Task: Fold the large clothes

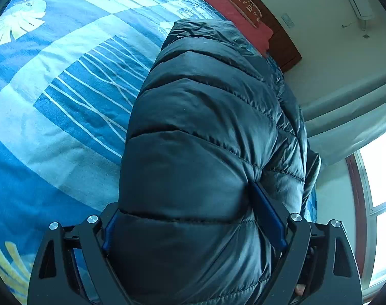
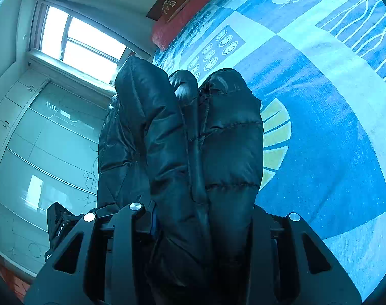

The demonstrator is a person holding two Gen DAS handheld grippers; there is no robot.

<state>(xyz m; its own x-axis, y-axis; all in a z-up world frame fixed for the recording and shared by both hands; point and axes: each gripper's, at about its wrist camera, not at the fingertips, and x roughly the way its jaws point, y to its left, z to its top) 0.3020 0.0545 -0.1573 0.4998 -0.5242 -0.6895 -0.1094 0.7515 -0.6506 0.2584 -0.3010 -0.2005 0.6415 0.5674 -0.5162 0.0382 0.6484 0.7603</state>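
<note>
A black quilted puffer jacket (image 1: 205,127) fills the middle of the left wrist view and stretches away over the blue patterned bedspread (image 1: 53,101). My left gripper (image 1: 193,223) is shut on a thick fold of it; the blue pads press into the padding on both sides. In the right wrist view the jacket (image 2: 187,139) is bunched into several puffy layers that stand up in front of the camera. My right gripper (image 2: 200,218) is shut on these layers. Its fingertips are hidden by the fabric.
The bed (image 2: 320,101) carries a blue and white bedspread with leaf and line prints. A red pillow (image 1: 233,12) lies at the wooden headboard (image 1: 274,25). A window (image 2: 83,40) and a glass-fronted wardrobe (image 2: 40,152) stand beside the bed.
</note>
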